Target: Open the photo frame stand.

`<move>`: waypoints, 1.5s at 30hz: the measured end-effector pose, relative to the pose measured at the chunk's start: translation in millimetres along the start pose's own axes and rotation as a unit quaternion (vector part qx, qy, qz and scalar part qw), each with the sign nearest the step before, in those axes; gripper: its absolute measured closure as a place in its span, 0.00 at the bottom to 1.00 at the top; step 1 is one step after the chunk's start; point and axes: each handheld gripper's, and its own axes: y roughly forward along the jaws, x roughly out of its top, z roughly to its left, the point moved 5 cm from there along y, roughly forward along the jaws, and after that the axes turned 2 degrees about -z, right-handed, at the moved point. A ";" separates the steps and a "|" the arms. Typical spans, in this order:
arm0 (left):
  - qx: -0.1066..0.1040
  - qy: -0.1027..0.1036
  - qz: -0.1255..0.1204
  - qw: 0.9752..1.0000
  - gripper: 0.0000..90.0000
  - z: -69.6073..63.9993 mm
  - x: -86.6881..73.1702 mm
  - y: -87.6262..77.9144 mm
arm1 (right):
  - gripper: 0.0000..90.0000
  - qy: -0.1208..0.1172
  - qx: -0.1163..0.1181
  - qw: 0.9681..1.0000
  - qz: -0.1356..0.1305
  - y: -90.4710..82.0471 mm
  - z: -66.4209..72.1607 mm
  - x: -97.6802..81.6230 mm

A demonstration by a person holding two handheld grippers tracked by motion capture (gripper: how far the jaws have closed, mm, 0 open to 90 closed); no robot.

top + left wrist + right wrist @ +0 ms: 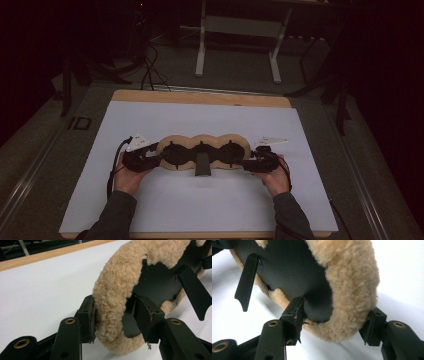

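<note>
Closest of all, at the bottom of the high view: two dark grey sleeves [117, 215], one on each side. Just ahead of them, the left hand [127, 177] and the right hand [277, 180], each wrapped around a black hand-held gripper.

Between the two grippers, touching both: a long fluffy tan fleece pad with three round bumps and a black back [202, 142]. Lies flat on a big white sheet [200, 120], on top of a light brown wooden table [200, 97].

Left gripper [150, 157]: clamped on the end of the fluffy pad nearest to it. In the left gripper view [117, 320], one jaw pressed on the woolly outside of the pad [117, 285], the other on the black inside, with the thick rim squeezed between. Jaws held fairly wide by the fat fleece.

Right gripper [247, 162]: clamped on the other end in the same way. In the right gripper view [334, 325], one jaw on the black back [292, 272], the other on the fluffy outside.

Halfway between the grippers, a flat black strap [202, 165] hanging off the near edge of the pad. More such straps just past each gripper's jaws [196, 295] [247, 282].

On top of each gripper, a small pale three-cornered plate [139, 140].
</note>
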 end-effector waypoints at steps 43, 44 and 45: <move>0.008 0.042 -0.005 0.999 0.57 -10.6 0.9 0.6 | 0.38 0.018 -0.010 1.000 0.020 3.2 -1.4 -14.0; 0.008 0.044 -0.004 0.999 0.57 -10.8 0.9 0.4 | 0.37 0.017 -0.012 1.000 0.020 2.2 -1.3 -13.6; 0.008 0.045 -0.003 0.999 0.57 -11.0 0.8 0.0 | 0.37 0.016 -0.013 1.000 0.018 1.0 -1.4 -13.2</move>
